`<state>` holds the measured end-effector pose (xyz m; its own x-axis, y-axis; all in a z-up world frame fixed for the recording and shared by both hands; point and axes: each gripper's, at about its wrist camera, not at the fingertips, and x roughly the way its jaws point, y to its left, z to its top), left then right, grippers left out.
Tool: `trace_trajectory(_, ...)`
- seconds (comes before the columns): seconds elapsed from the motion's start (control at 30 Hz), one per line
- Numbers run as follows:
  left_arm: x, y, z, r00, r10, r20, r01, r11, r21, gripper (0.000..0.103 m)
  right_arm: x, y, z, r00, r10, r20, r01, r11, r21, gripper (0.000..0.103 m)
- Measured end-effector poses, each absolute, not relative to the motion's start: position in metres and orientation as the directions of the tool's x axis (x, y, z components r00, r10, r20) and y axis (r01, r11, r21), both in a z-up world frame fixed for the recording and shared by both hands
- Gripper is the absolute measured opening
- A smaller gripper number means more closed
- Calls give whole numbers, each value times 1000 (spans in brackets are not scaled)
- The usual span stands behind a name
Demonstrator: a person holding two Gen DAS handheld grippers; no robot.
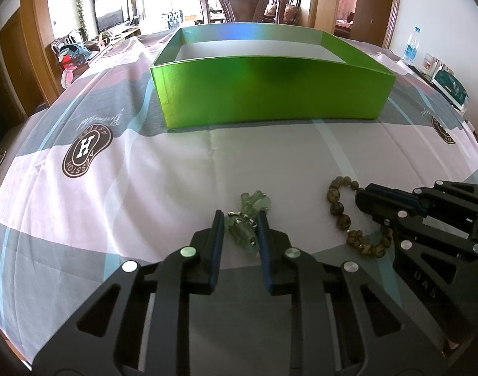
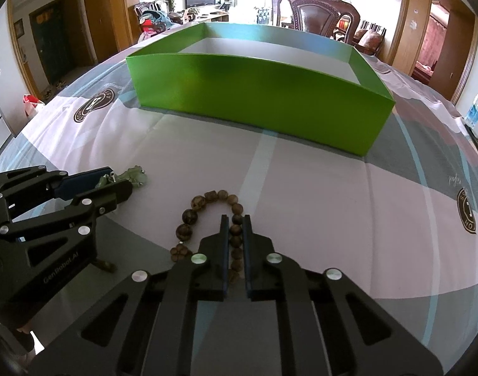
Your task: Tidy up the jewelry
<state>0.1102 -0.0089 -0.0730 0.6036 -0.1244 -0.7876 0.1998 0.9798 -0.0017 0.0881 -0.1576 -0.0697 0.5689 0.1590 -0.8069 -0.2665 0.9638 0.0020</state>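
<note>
A pale cloth (image 1: 270, 156) in pink, grey and thin blue stripes is covering the table, printed with round brown badges (image 1: 87, 152), and sunlight is pouring in from the windows behind a carved dark wooden chair (image 1: 243, 1). A television (image 1: 108, 11) is standing off to the left of the room, water bottles (image 1: 411, 45) are sitting at the far right, and wooden doors are framing both sides. An open green box (image 1: 270, 94) is sitting in the middle of the cloth, its white floor showing inside, well apart from the jewelry lying nearer the cameras. Down low, the left gripper (image 1: 240, 216) is reaching flat over the cloth, its blue-padded fingers (image 1: 218, 235) closing around the pale green bracelet (image 1: 248, 219), with both pads touching the stones. Just to its right, the right gripper (image 2: 236, 219) is coming in low as well, and its fingers (image 2: 224, 244) are squeezing narrow on one side of the brown bead bracelet (image 2: 207, 213), the rest of that loop lying curved on the cloth to the left. In the left wrist view the two grippers are sitting near each other, side by side, both pointing toward the box.
</note>
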Motion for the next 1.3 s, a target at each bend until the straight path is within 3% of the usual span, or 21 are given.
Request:
trace_trajectory(0.13, 110, -8, -72, 604, -127, -787, 188, 982, -14, 20, 88, -158, -69, 570, 160, -806, -266, 964, 3, 9)
trace_trajectory(0.23, 109, -5, -70, 608, -137, -782, 176, 984, -36, 10, 88, -159, -69, 568, 167, -806, -264, 964, 14, 8)
trace_trajectory(0.57, 112, 8, -49, 612, -211, -762, 206, 973, -104, 10, 86, -165, -53, 576, 203, -792, -268, 962, 52, 8)
trace_trajectory(0.73, 125, 17, -15, 616, -290, -733, 253, 953, -164, 10, 85, -171, -18, 647, 198, -736, -264, 964, 26, 8)
trace_trajectory(1.07, 151, 5, 51, 678, -316, -664, 311, 941, -131, 10, 98, -183, 46, 776, 142, -614, -222, 973, -56, 8)
trace_trajectory(1.3, 213, -9, 46, 666, -290, -688, 274, 952, -136, 10, 133, -183, 69, 825, 103, -556, -172, 982, -73, 8)
